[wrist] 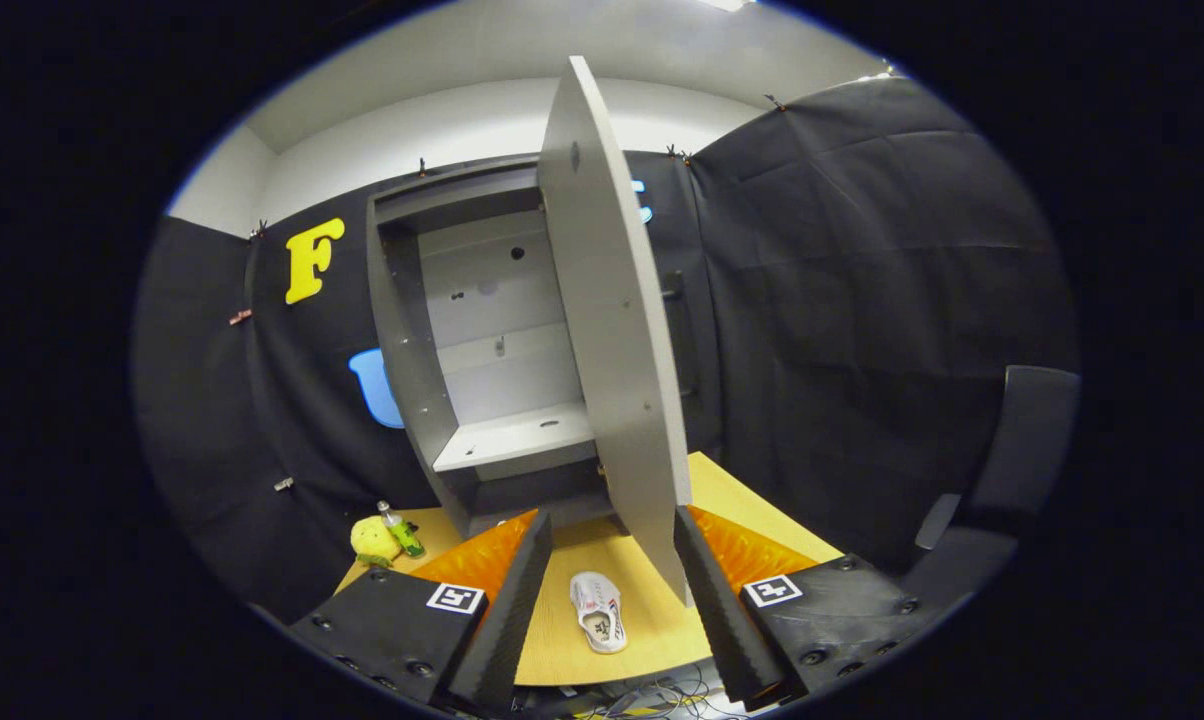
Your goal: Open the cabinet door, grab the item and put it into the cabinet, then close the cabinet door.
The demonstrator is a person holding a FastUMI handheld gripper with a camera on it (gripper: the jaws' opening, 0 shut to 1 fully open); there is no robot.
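Tool (612,590) gapes over white ribbed shoe (598,610); flat grey cabinet door (612,330) ajar.

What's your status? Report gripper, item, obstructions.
Hand-held gripper open, empty. Cabinet door swung open. Shoe on table between fingers. Door edge near right finger.
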